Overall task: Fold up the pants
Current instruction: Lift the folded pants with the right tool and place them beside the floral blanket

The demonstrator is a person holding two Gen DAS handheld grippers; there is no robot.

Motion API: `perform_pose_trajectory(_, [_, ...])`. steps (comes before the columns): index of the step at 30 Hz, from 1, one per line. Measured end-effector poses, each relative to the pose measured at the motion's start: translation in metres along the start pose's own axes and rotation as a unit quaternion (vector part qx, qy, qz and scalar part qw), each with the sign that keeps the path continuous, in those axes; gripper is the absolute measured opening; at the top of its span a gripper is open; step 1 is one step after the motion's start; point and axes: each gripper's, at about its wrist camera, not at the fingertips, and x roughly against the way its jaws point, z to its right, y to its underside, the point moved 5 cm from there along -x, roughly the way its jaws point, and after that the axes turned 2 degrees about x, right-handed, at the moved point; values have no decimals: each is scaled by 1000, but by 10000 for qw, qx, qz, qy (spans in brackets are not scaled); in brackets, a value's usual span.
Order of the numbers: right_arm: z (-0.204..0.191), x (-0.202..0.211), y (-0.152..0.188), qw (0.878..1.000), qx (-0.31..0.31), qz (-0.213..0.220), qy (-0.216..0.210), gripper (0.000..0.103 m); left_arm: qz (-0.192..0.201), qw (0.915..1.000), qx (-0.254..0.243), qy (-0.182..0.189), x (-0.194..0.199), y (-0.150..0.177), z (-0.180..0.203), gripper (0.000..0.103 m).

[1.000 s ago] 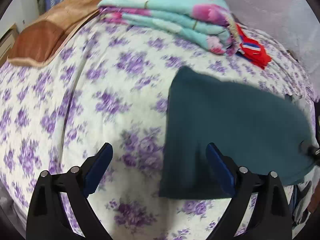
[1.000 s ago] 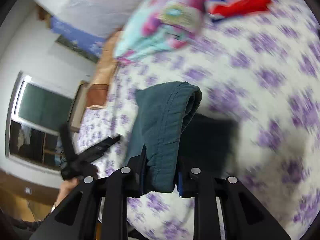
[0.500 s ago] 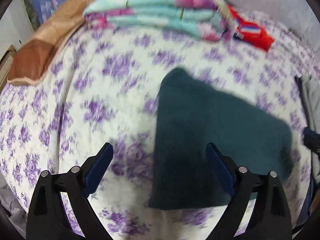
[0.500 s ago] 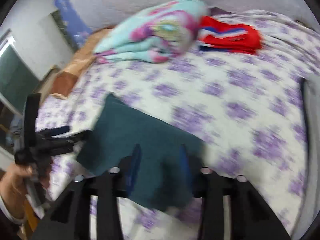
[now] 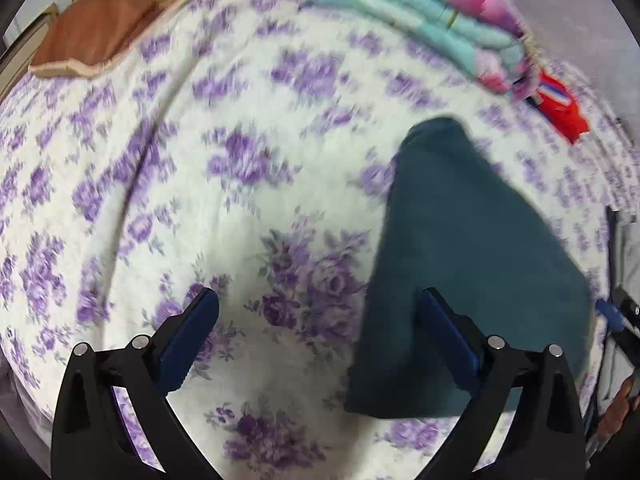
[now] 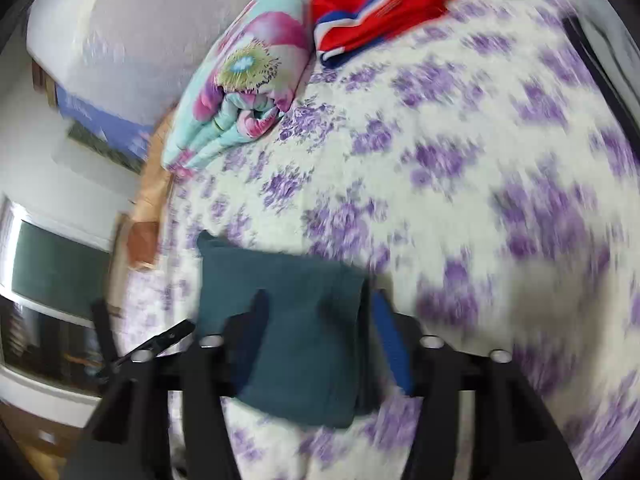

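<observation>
Pants [image 5: 472, 264]: dark teal, folded flat on the bed; in L wrist view they fill the 3 to 5 o'clock part, narrow end toward 1 o'clock. In R wrist view [image 6: 288, 320] they sit at 6 to 7 o'clock, near edge at the bed's front.
L gripper [image 5: 320, 328]: jaws spread wide, nothing between the pads; its right finger [image 5: 448, 336] overlaps the pants' left edge in view, contact can't be told. Left finger over bare sheet.
R gripper [image 6: 320, 340]: jaws have just been opening; pants lie between them, right pad [image 6: 390, 344] stands clear of the cloth, so released. Left finger [image 6: 252, 332] shows dark against the pants, blurred.
Bed [image 5: 248, 208]: white sheet w/ purple flowers, under everything.
Quilt [image 5: 420, 4]: folded, aqua w/ pink flowers, at 12 to 1 o'clock in L view; 11 o'clock in R view [image 6: 248, 64].
Red cloth [image 6: 376, 4]: red, white, blue, just beside quilt at 12 o'clock in R view.
Pillow [image 5: 104, 32]: brown, 10 to 11 o'clock in L view.
Blur: both views smeared, esp. the sheet on R side.
</observation>
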Motion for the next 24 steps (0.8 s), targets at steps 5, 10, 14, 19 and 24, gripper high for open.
perform_pose_trajectory(5, [10, -33, 44, 9981, -138, -594, 3, 68, -431, 9946, -341, 879, -8, 4, 36, 98])
perform_pose_trajectory(10, [9, -53, 62, 9961, -297, -703, -449, 70, -728, 9907, -749, 874, -38, 8, 51, 98])
perform_pose_trajectory(14, [3, -65, 56, 9945, -473, -635, -682, 67, -797, 9865, -1019, 999, -41, 2, 62, 95])
perform_pose_trajectory(19, [-17, -65, 56, 9924, -341, -894, -769, 21, -725, 9839, -1280, 1019, -21, 5, 73, 20])
perform_pose_trajectory(24, [-49, -11, 43, 9900, 0, -643, -1258, 21, -361, 9792, -1647, 1126, 30, 13, 96, 19])
